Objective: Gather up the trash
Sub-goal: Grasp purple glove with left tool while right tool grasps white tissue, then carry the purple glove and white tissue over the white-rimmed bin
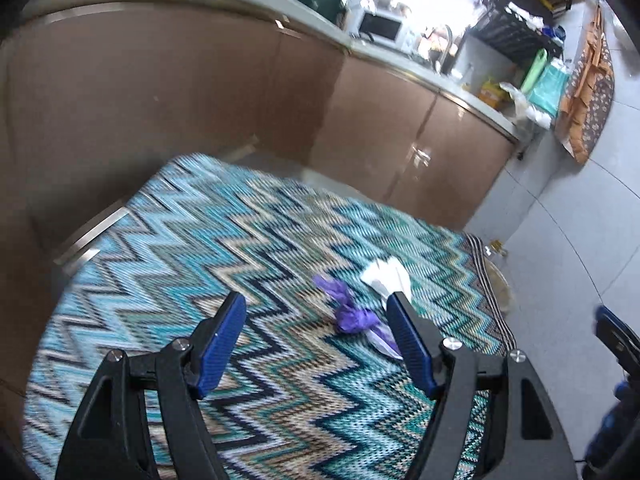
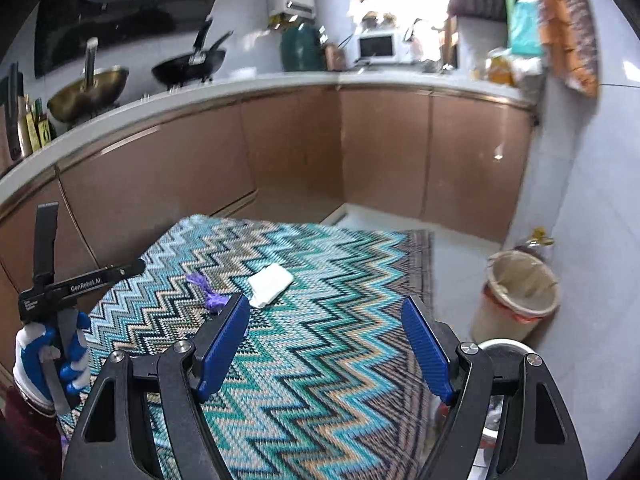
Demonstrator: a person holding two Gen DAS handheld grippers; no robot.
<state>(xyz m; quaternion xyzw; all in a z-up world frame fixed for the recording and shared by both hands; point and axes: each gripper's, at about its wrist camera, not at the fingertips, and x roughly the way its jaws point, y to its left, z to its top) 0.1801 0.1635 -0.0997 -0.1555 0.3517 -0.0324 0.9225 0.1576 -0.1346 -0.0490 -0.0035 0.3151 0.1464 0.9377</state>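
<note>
Trash bin [image 2: 520,296], lined and seemingly empty, stands beside the rug [image 2: 320,360]; both tongs [image 1: 316,316] [image 2: 326,320] gape wide, holding nothing.

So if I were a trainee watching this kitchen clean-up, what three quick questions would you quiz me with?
1. Multiple choice: the purple scrap and the white crumpled paper lie on: A) the counter, B) the zigzag rug, C) inside the bin.
2. True or false: the left gripper is already clamped on a piece of trash.
3. Fill in: in the right wrist view, the lined waste bin stands on the floor to the ___ of the rug.

Key: 1 B. 2 false; its blue pads stand apart with nothing pressed between them, as do those of the right gripper. 3 right.
</note>
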